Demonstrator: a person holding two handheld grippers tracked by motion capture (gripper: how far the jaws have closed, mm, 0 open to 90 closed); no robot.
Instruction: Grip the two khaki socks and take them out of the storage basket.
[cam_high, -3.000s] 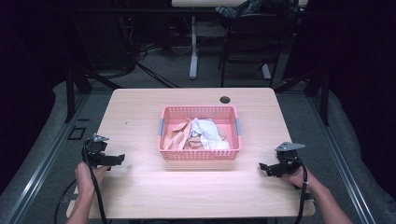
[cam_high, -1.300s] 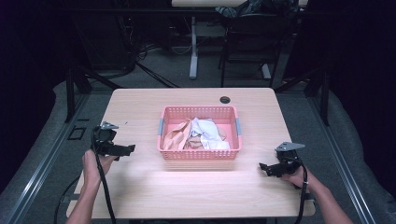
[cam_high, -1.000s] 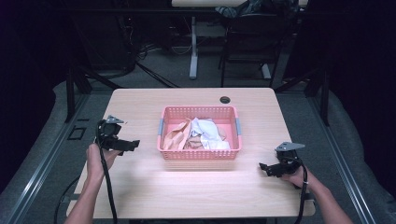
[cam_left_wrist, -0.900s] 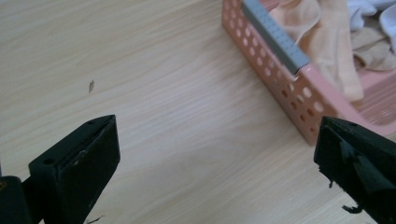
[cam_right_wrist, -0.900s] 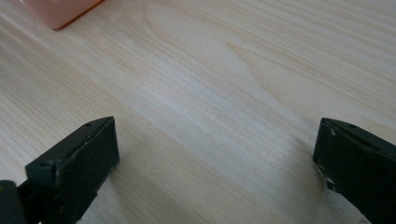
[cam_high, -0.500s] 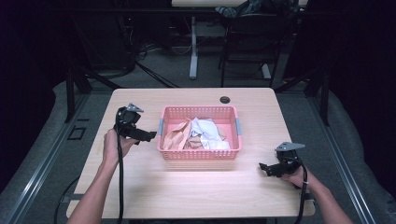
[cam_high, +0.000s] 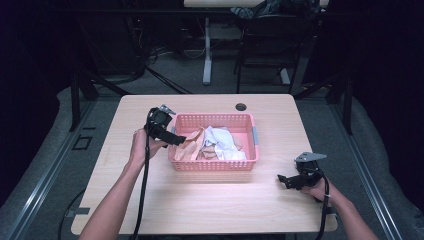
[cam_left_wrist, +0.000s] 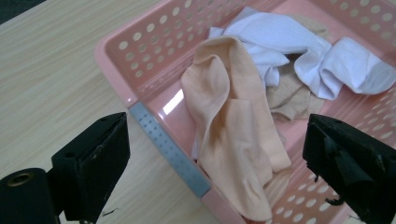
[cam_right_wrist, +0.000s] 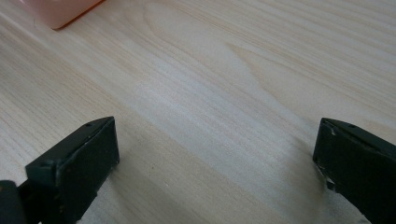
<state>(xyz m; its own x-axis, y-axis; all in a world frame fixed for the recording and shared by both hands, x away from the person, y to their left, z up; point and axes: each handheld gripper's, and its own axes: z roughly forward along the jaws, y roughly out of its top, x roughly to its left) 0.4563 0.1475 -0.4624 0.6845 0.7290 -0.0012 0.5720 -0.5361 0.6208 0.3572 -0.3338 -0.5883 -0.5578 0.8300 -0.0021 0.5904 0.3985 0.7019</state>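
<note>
Peach sock (cam_left_wrist: 236, 140) is what my left jaws are lined up on. It's draped in the left end of the pink basket (cam_high: 240, 120), partly over that end's rim, with its lower end hanging toward the corner nearest me. From the left gripper view the sock sits right between my two black jaws, but neither pad is on it, so nothing's gripped. The left gripper (cam_high: 172, 137) is over the basket's left end in the high view, jaws spread wide, though they've just been closing a bit with the sock between them and not touching.

Other stuff in the basket: a white sock (cam_left_wrist: 308, 51) bunched up toward the far side, lying partly on a tan cloth (cam_left_wrist: 289, 95) that peeks out underneath. There's a grey strip (cam_left_wrist: 168, 149) along the basket's end rim, just beside the peach sock.

My right gripper (cam_high: 289, 181) is low over the bare surface (cam_high: 210, 205), well apart from the basket, off to its right and nearer me. Its jaws are spread wide too, with only wood grain between them in the right gripper view; a corner of the basket shows at the top left there.

Small dark round thing (cam_high: 241, 106) sits on the surface just behind the basket. Can't tell what it is.
</note>
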